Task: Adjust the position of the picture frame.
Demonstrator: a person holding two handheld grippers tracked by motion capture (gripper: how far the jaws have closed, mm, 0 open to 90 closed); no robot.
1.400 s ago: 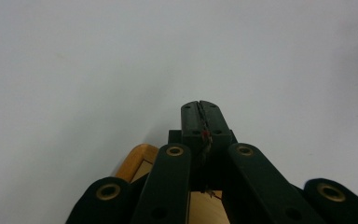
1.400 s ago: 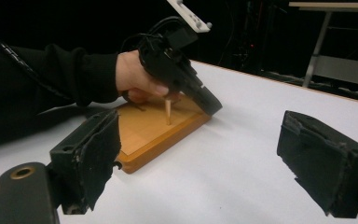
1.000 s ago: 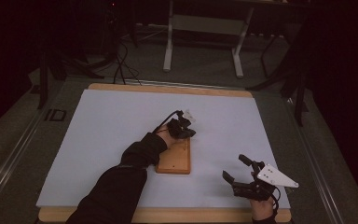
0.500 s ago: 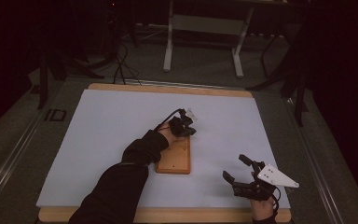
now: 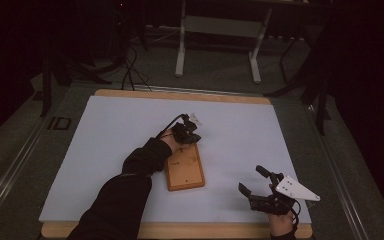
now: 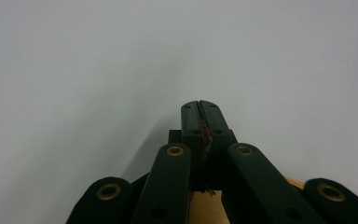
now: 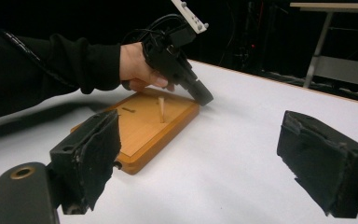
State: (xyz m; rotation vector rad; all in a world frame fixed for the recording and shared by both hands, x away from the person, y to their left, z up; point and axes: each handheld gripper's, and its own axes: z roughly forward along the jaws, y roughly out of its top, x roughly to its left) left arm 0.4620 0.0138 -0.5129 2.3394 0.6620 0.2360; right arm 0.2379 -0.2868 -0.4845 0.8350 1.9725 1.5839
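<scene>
A wooden board [image 5: 184,167] is seen lying flat on the white table sheet [image 5: 105,145], near the middle of the table; in the high view its long axis runs from the near edge of the table away toward the far edge, slightly tilted, with the far short end under the left gripper [image 5: 189,134]; a thin wooden peg [image 7: 161,109] is seen standing upright from the board's top, and a short dark slot [image 7: 128,110] is marked on the surface beside it; the left gripper is held by a hand [image 7: 137,70] in a black sleeve [image 5: 125,187], pointed down past the board's far end, its tip close to the sheet; its jaws are pressed together, and whether anything is pinched between them cannot be told; the right gripper [image 5: 263,189] is held well apart from the board, at the near right of the sheet, with its jaws spread wide and nothing between the pads [image 7: 93,151]
</scene>
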